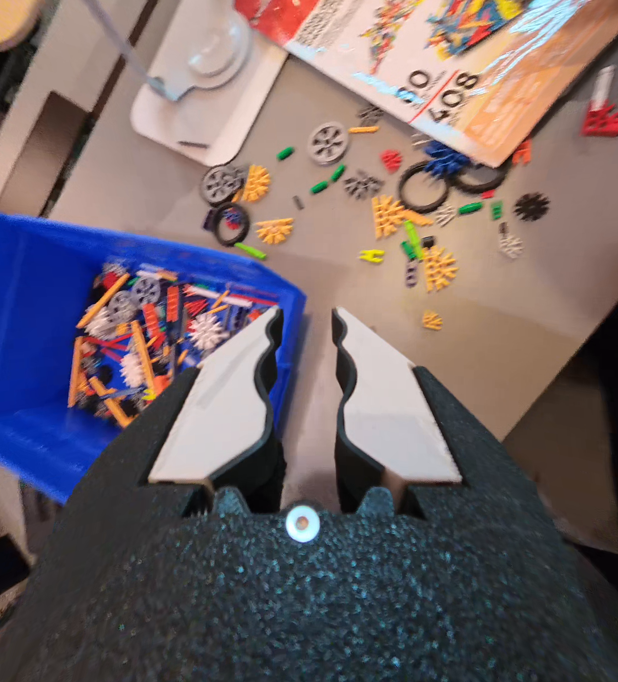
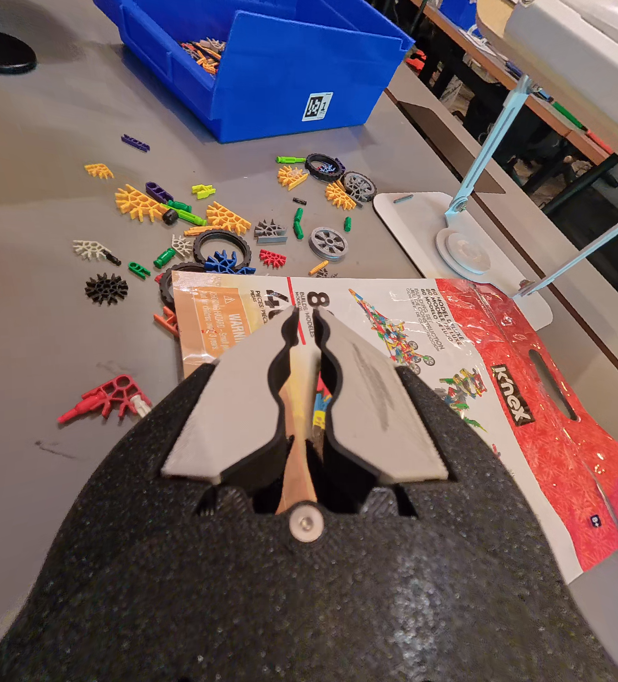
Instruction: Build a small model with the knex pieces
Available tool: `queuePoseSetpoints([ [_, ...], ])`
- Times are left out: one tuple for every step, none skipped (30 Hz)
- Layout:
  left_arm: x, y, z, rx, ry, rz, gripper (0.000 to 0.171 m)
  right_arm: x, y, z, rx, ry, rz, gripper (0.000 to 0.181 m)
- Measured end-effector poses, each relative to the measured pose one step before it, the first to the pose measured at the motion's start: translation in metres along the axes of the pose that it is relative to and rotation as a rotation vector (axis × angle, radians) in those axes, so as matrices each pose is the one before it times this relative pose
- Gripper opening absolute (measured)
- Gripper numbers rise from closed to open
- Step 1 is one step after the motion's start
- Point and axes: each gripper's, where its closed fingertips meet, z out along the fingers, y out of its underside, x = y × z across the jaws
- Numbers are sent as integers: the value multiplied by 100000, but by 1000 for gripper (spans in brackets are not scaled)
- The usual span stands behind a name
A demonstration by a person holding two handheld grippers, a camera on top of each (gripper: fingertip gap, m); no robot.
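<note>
My left gripper point(image 1: 308, 318) is open and empty. It hovers over the right wall of a blue bin point(image 1: 23, 295) that holds many mixed plastic building pieces. My right gripper point(image 2: 306, 311) is shut to a narrow slit with nothing seen between its fingers. It hovers over a printed plastic bag point(image 2: 521, 406) lying flat on the grey table point(image 2: 41, 147). Loose pieces lie between the bag and the bin point(image 2: 281, 73): yellow fan connectors point(image 2: 137, 203), a black tyre point(image 2: 222, 245), a grey wheel point(image 2: 328, 243) and green rods. The left wrist view is blurred.
A white stand base point(image 2: 429, 228) with a pale metal arm sits at the table's far side, also in the left wrist view point(image 1: 196, 92). A red connector point(image 2: 115, 396) lies left of the bag. A black star connector point(image 2: 107, 289) lies apart. The table edge point(image 1: 558, 369) runs at the right. The grippers' ends are close to 25 centimetres from one another. About 15 centimetres separates my right fingertips from the grey wheel point(image 2: 328, 243). My left wrist view point(image 1: 333, 139) looks at it from another angle.
</note>
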Motion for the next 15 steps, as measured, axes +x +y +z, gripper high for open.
queuePoseSetpoints([
  [-1076, 378, -325, -693, -1968, -628, 24, 143, 33, 28, 133, 486, 328, 6],
  [-933, 386, -225, -973, -1600, -273, 24, 167, 15, 22, 188, 789, 42, 6],
  [-805, 333, -149, -1047, -1775, 775, 24, 159, 8, 11, 168, 873, -241, 6],
  [-544, 293, -32, -1086, -875, 1153, 24, 115, 20, 23, -52, 669, -233, 6],
  [-376, 181, 42, -542, -224, 1262, 24, 88, 68, 35, -384, 516, -340, 6],
  [-358, 105, 111, -142, -245, 1031, 25, 103, 79, 23, -457, 713, -633, 6],
  [-320, 72, 175, -19, -134, 634, 25, 73, 45, 18, -237, 669, -720, 6],
  [-276, 45, 208, -89, -17, 654, 25, 65, 48, 20, -122, 479, -473, 6],
  [-267, 10, 249, 25, -31, 695, 25, 61, 72, 35, -241, 435, -272, 6],
  [-193, -74, 248, 382, 248, 540, 25, 65, 74, 40, -289, 454, -285, 6],
  [-159, -128, 250, 578, 469, 223, 25, 64, 42, 20, -177, 494, -371, 6],
  [-136, -136, 241, 409, 404, 310, 25, 54, -2, 1, -5, 421, -383, 6],
  [-103, -117, 218, 211, 196, 638, 25, 51, -43, -5, 170, 427, -352, 6],
  [-73, -89, 199, -134, 146, 747, 25, 34, -43, -19, 225, 375, -240, 6],
  [-94, -82, 166, -113, -52, 702, 24, 30, -52, -17, 288, 248, -115, 6],
])
